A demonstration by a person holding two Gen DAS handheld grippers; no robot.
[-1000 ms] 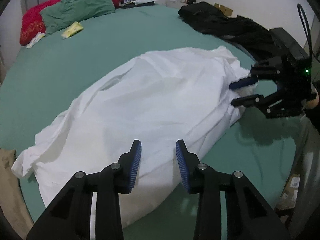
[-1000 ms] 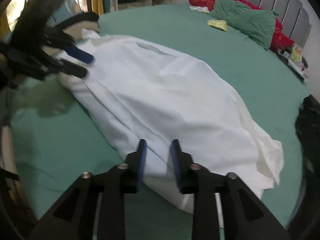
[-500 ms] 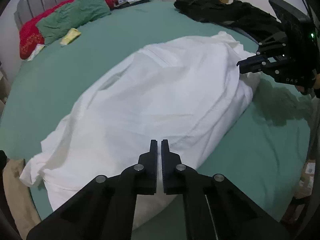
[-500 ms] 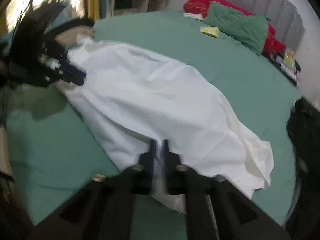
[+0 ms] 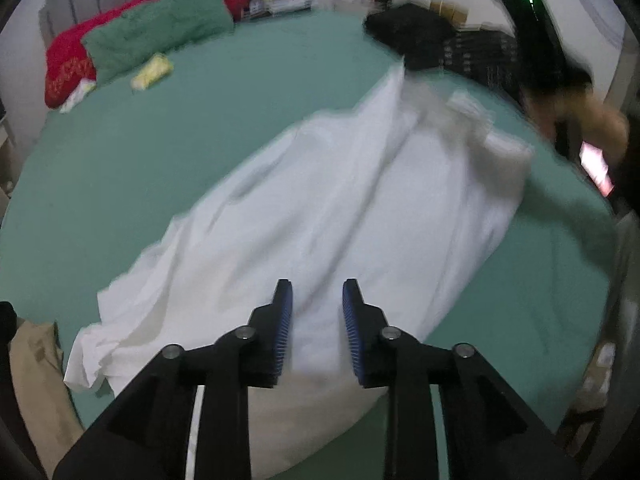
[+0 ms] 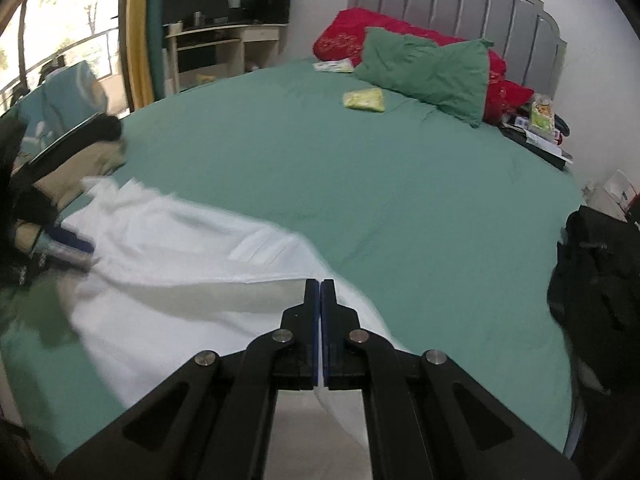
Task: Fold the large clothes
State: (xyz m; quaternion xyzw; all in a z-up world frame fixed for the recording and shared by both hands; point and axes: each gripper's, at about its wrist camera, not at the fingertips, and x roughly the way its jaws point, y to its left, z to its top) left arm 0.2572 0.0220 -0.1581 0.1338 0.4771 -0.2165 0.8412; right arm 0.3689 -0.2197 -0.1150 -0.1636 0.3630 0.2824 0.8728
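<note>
**Obs: white garment on green bed, right end raised**

White garment [image 5: 332, 216] lies along the near part of the bed [image 5: 224, 92]. Right gripper [image 6: 321, 300]: fingers clenched on a fold of its edge, cloth pinched between the pads. Left gripper [image 5: 316, 312]: fingers released, spread above the near hem, gripping nothing. In the left view the right gripper is a dark blur at far right (detail unresolved). Black clothes [image 5: 416, 40] partly hidden behind the raised cloth. Yellow packet [image 6: 364, 100]: print unreadable.
</note>
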